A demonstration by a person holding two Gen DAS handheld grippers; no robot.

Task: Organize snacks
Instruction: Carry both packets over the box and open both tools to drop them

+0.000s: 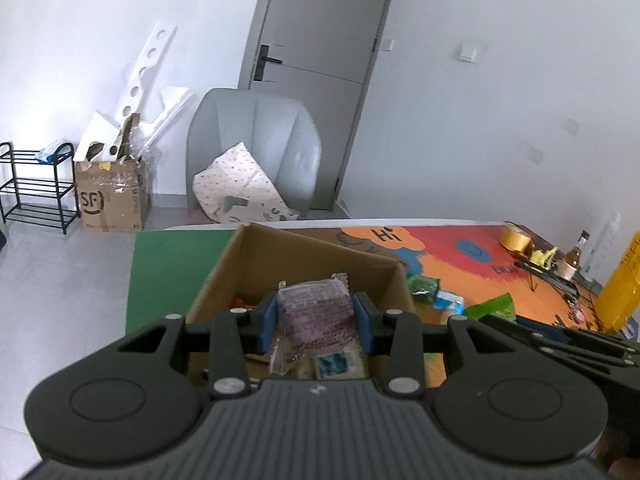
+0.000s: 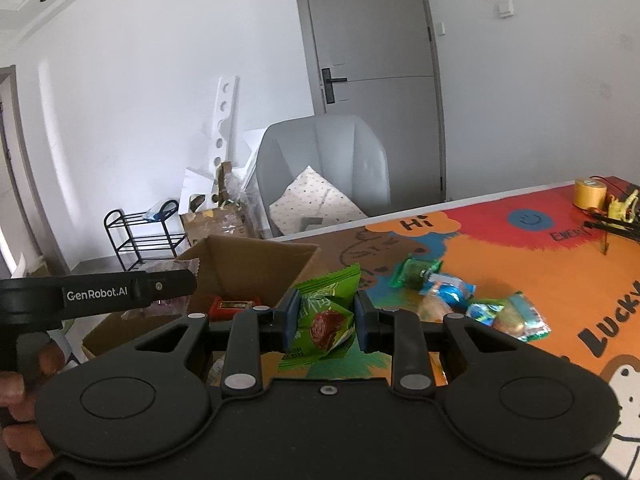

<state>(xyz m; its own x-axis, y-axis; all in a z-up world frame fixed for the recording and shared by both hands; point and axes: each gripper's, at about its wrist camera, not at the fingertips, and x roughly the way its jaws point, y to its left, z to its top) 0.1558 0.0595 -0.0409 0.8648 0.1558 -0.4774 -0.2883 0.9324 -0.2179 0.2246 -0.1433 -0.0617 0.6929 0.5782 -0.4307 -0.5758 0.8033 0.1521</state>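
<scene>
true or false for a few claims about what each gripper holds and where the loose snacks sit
1. The left gripper is shut on a pinkish purple packet. True.
2. The right gripper is empty. False: it grips a green packet.
3. The cardboard box is sealed. False: it is open, with a red packet inside.
4. Loose snack packets lie on the colourful mat. True.
5. The yellow tape roll is in the box. False: it sits on the mat.

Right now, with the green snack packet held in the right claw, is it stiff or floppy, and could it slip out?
The green snack packet is probably floppy: its film creases and buckles between the right claw pads. It looks light, since its crimped top edge stands up unsupported. The glossy wrapper may be somewhat slippery, but the pads pinch it from both sides, so a slip seems unlikely.
</scene>
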